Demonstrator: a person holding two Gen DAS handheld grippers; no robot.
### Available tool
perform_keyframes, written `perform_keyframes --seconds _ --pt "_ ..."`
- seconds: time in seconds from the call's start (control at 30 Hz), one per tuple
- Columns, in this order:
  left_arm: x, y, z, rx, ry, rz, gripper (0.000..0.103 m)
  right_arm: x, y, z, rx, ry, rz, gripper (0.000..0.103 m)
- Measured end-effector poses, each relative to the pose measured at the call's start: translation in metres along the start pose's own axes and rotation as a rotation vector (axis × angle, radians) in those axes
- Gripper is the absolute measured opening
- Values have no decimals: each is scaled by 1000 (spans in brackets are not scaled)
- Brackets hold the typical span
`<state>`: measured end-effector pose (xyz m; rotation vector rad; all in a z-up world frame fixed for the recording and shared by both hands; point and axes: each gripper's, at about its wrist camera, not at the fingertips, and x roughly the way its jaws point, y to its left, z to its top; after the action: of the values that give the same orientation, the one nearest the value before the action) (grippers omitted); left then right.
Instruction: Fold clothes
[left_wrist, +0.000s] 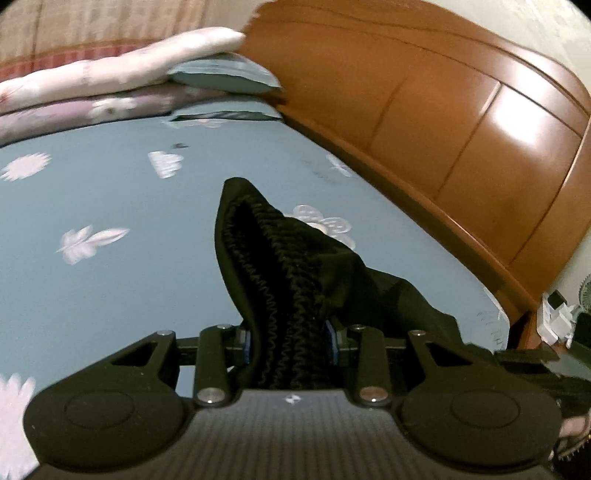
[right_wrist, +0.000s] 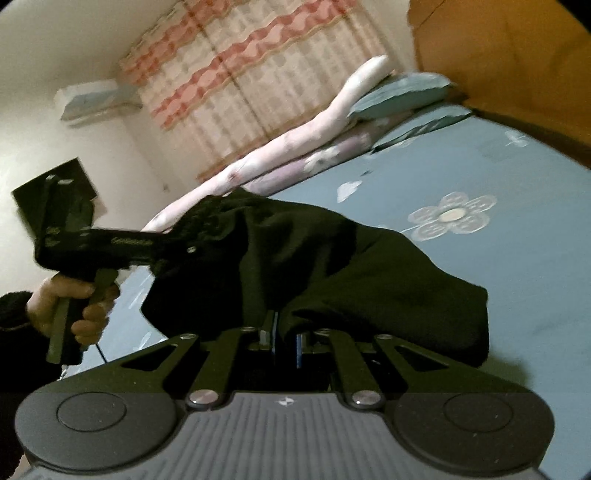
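Observation:
A black garment with a gathered elastic waistband (left_wrist: 273, 266) hangs above a blue flowered bedsheet (left_wrist: 110, 192). My left gripper (left_wrist: 290, 341) is shut on a thick bunch of the waistband, which stands up between its blue pads. In the right wrist view the same black garment (right_wrist: 332, 266) stretches between both grippers. My right gripper (right_wrist: 286, 341) is shut on a thin edge of the cloth. The left gripper (right_wrist: 184, 240) shows at the left of that view, held by a hand (right_wrist: 66, 299), with cloth bunched at its tip.
A wooden headboard (left_wrist: 461, 118) runs along the right side of the bed. Folded quilts (left_wrist: 110, 77) and a blue pillow (left_wrist: 225, 74) are piled at the far end. Pink-striped curtains (right_wrist: 240, 74) and a wall air conditioner (right_wrist: 96, 101) lie behind the bed.

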<state>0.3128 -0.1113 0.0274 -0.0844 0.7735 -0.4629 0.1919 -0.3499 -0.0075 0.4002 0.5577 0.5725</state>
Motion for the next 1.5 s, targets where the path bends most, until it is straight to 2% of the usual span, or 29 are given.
perform_keyframes --seconds 0.4,0.67,0.87,1.23,1.5 --pt "112 -88 59 138 80 -62 32 -24 -43 4 38 -149 -137 11" --pt "179 -131 81 237 160 -76 32 -12 -54 -6 61 -183 -195 12" --pt "208 -138 80 297 204 -77 32 -5 -63 -10 78 -188 -240 13" --pt "234 -127 85 346 239 -106 33 3 -67 -24 147 -201 -245 14" --pt "231 -108 93 309 214 -82 51 0 -68 -24 165 -200 -240 19"
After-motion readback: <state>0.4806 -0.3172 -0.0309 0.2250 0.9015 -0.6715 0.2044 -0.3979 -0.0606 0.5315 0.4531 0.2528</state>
